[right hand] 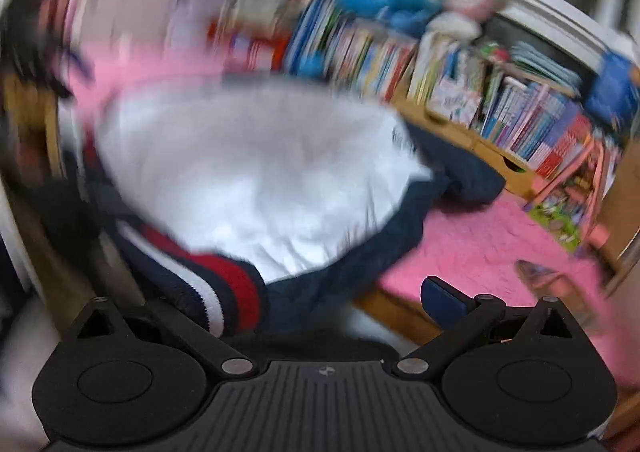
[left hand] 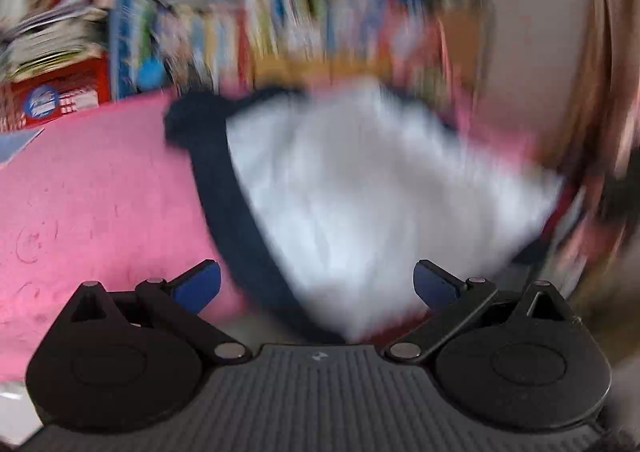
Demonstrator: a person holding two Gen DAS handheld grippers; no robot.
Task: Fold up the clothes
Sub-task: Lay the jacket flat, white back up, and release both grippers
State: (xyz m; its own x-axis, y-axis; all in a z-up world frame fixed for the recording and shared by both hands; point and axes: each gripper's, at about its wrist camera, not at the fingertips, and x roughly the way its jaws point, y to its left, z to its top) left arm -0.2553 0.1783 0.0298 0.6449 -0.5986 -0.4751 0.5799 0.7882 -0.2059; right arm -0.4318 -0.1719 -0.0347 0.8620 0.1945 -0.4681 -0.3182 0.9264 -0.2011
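Garment [left hand: 360, 192], white with navy edging, lies on the pink bed [left hand: 80, 192]; left claw [left hand: 316, 286] and right claw [right hand: 320, 304] gape wide, empty, likely to seize its edges.

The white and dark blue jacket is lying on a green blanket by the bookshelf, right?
Not quite: the blanket is pink, not green. The left wrist view shows it clearly. The rest holds: the white and dark blue jacket lies on it, with the bookshelf close behind.
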